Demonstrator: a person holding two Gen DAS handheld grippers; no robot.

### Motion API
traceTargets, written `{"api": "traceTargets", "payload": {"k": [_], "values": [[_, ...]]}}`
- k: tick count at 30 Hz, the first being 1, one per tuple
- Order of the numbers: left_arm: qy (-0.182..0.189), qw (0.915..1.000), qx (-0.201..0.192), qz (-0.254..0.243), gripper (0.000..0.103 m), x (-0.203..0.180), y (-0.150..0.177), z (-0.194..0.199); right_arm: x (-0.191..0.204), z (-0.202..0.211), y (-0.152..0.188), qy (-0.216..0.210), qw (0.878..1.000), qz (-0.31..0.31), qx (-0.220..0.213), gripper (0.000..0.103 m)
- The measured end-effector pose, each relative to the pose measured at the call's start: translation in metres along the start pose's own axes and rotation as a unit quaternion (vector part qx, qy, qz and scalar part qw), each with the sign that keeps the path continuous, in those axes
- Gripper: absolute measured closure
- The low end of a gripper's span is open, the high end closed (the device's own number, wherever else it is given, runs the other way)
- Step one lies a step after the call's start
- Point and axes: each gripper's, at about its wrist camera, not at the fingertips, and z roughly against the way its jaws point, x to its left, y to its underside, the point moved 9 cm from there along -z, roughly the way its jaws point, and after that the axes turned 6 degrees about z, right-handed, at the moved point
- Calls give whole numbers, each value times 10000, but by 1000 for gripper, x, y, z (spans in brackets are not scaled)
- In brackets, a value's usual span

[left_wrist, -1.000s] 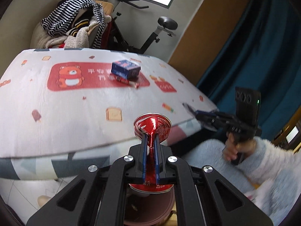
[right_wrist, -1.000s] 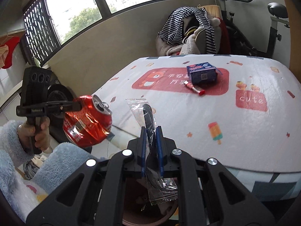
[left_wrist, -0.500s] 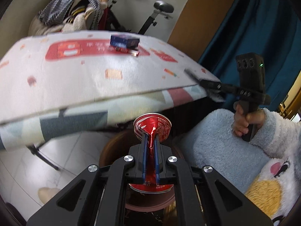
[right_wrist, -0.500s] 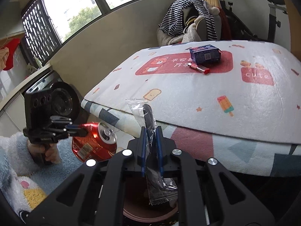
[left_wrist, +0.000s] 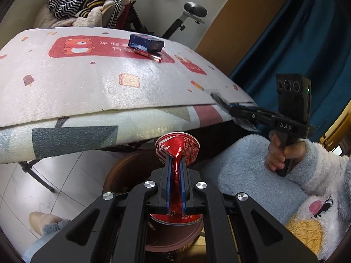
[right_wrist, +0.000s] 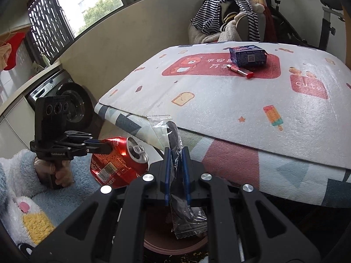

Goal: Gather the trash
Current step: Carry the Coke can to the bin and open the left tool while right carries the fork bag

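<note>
My left gripper (left_wrist: 175, 161) is shut on a crushed red drink can (left_wrist: 178, 145), which hangs just above a round brown bin (left_wrist: 119, 173) on the floor under the table's edge. The right wrist view shows that can (right_wrist: 118, 162) at the left, pinched by the left gripper (right_wrist: 107, 147). My right gripper (right_wrist: 176, 152) is shut on a clear plastic wrapper (right_wrist: 161, 125) with a dark utensil inside; its lower end dangles over the bin (right_wrist: 175, 246). In the left wrist view the right gripper (left_wrist: 222, 104) sits at the right, level with the table's edge.
A blue box (right_wrist: 248, 57) and a red lighter (right_wrist: 240, 71) lie on the padded table cover (right_wrist: 219, 100). Behind it stand a chair piled with clothes (right_wrist: 228, 22) and an exercise bike (left_wrist: 186, 19). A washing machine (right_wrist: 70, 105) stands left, the person's fluffy blue lap (left_wrist: 241, 171) sits close below.
Both grippers have sunk from table-top height to below the table's edge, over the brown bin. The can and the wrapper stay gripped.
</note>
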Motion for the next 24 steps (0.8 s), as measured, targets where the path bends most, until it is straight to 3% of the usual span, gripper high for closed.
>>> {"api": "traceTargets", "payload": {"k": [5, 6, 8, 9, 15, 19, 24], "values": [[-41, 10000, 15, 24, 96, 2, 2, -1, -1, -3, 1, -10, 10000, -2, 3, 89], [-7, 10000, 16, 46, 91, 2, 2, 0, 0, -3, 2, -13, 10000, 2, 15, 89], [43, 10000, -4, 69, 60, 2, 2, 0, 0, -2, 2, -16, 10000, 15, 26, 89], [47, 10000, -44, 73, 37, 2, 2, 1, -1, -2, 1, -17, 10000, 15, 26, 89], [-296, 9988, -305, 234, 21, 13, -5, 7, 6, -8, 6, 30, 9995, 212, 241, 88], [-293, 9984, -390, 296, 8, 16, -8, 10, 15, -17, 10, -60, 9976, 446, 522, 88], [-392, 9985, -273, 250, 6, 17, -5, 7, 20, -25, 15, -62, 9954, 598, 749, 88]]}}
